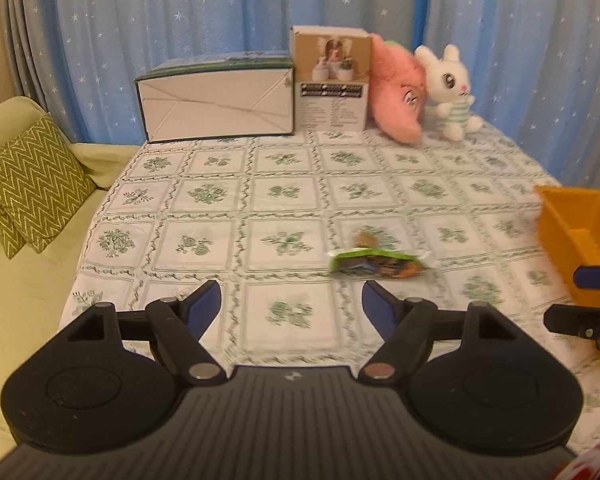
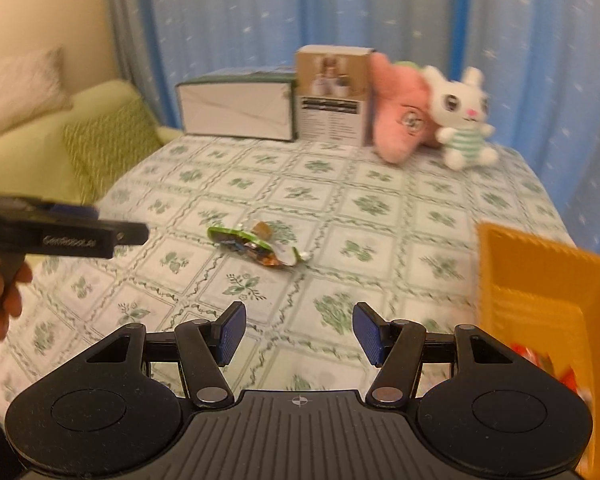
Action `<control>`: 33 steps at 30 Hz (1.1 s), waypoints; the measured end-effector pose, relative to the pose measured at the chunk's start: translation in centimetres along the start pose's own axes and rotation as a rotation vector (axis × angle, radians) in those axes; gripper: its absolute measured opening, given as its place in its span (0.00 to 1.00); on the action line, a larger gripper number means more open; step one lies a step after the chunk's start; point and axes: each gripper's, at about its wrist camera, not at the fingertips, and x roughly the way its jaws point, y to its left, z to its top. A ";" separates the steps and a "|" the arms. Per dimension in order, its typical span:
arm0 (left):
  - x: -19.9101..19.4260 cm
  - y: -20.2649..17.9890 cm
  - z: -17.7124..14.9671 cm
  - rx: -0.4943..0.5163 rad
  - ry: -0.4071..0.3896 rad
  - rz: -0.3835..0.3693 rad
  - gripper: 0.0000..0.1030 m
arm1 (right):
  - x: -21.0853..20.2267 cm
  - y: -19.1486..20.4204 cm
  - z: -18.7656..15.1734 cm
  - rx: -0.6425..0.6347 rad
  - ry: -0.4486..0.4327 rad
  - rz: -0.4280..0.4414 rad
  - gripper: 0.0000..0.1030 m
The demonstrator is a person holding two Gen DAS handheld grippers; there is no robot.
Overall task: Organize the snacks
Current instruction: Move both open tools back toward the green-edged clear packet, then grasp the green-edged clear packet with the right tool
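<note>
A torn green snack packet (image 1: 376, 262) (image 2: 256, 246) lies flat on the floral tablecloth (image 1: 228, 200), with a small brown piece (image 1: 366, 239) (image 2: 262, 229) just behind it. My left gripper (image 1: 292, 304) is open and empty, hovering just short of the packet and a little to its left. My right gripper (image 2: 300, 332) is also open and empty, over the cloth in front of the packet. An orange bin (image 1: 576, 232) (image 2: 540, 280) stands at the right, with red-orange wrappers (image 2: 540, 360) inside. In the right wrist view, a hand (image 2: 0, 292) holds the left gripper's body (image 2: 60, 236) at the left edge.
Along the table's back stand a long white box (image 1: 220, 100), a taller carton (image 1: 332, 80), a pink plush (image 1: 396, 88) and a white bunny plush (image 1: 452, 88). A green sofa with a zigzag cushion (image 1: 28, 188) borders the table's left edge. Blue star curtains hang behind.
</note>
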 end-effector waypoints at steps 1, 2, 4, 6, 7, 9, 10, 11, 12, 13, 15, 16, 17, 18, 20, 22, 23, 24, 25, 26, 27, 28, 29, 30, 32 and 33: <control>0.5 0.3 0.0 -0.001 0.002 0.001 0.73 | 0.8 0.2 0.1 -0.022 0.003 0.006 0.58; 1.0 0.6 0.0 -0.007 0.005 -0.001 0.73 | 1.5 0.5 0.2 -0.044 0.004 0.009 0.58; 1.8 1.1 0.1 -0.015 0.013 -0.013 0.73 | 3.0 0.9 0.3 -0.086 0.009 0.015 0.58; 2.5 1.3 0.3 0.007 0.027 -0.025 0.73 | 4.4 1.2 0.6 -0.121 0.016 0.019 0.58; 2.8 1.3 0.5 0.034 0.027 -0.033 0.73 | 5.1 1.4 0.7 -0.138 0.016 0.022 0.58; 3.3 1.3 1.1 0.081 0.019 -0.046 0.73 | 6.4 1.6 1.0 -0.175 0.010 0.030 0.58; 3.5 1.4 1.4 0.087 0.016 -0.050 0.73 | 7.0 1.8 1.2 -0.192 0.008 0.033 0.58; 3.9 1.7 1.6 0.080 0.017 -0.053 0.73 | 7.6 1.9 1.4 -0.208 0.006 0.039 0.57; 4.2 2.0 1.8 0.065 0.023 -0.058 0.73 | 8.3 2.1 1.6 -0.224 0.003 0.045 0.57; 4.5 2.3 1.9 0.051 0.029 -0.063 0.73 | 8.9 2.3 1.8 -0.242 0.000 0.049 0.57; 4.8 2.4 2.0 0.049 0.034 -0.064 0.73 | 10.3 2.8 2.0 -0.273 0.000 0.060 0.57; 4.9 2.4 2.1 0.055 0.031 -0.065 0.73 | 11.0 3.1 2.1 -0.292 0.004 0.068 0.56; 5.0 2.5 2.2 0.057 0.028 -0.066 0.73 | 11.7 3.5 2.2 -0.317 0.008 0.072 0.50; 5.2 2.5 2.4 0.050 0.028 -0.065 0.73 | 12.3 3.9 2.2 -0.347 0.012 0.075 0.48; 5.4 2.8 2.3 0.032 0.032 -0.066 0.73 | 13.6 4.8 2.3 -0.399 0.010 0.077 0.45; 5.6 3.0 2.2 0.022 0.043 -0.058 0.73 | 14.8 5.4 2.3 -0.439 0.015 0.077 0.44; 5.7 3.1 2.2 0.021 0.046 -0.056 0.73 | 15.3 5.7 2.3 -0.459 0.017 0.070 0.43; 5.8 3.1 2.1 0.019 0.049 -0.057 0.73 | 15.9 5.8 2.3 -0.476 0.023 0.068 0.42; 5.9 3.3 2.1 0.013 0.053 -0.057 0.73 | 16.4 5.9 2.4 -0.486 0.031 0.066 0.41; 6.1 3.3 2.1 0.005 0.058 -0.056 0.73 | 16.9 5.8 2.4 -0.495 0.044 0.061 0.38; 6.2 3.4 2.1 -0.001 0.064 -0.057 0.73 | 17.3 5.9 2.4 -0.512 0.053 0.052 0.36; 6.2 3.4 2.1 -0.006 0.065 -0.060 0.73 | 17.6 5.9 2.4 -0.527 0.060 0.045 0.32; 6.2 3.5 2.1 -0.009 0.065 -0.064 0.73 | 17.8 6.0 2.3 -0.536 0.067 0.041 0.31; 6.2 3.4 2.1 -0.011 0.065 -0.067 0.73 | 17.9 6.0 2.3 -0.543 0.063 0.042 0.31; 6.2 3.4 2.2 -0.016 0.063 -0.072 0.74 | 18.1 6.0 2.3 -0.553 0.063 0.049 0.30; 6.2 3.3 2.1 -0.017 0.065 -0.073 0.74 | 18.1 6.1 2.4 -0.565 0.063 0.052 0.30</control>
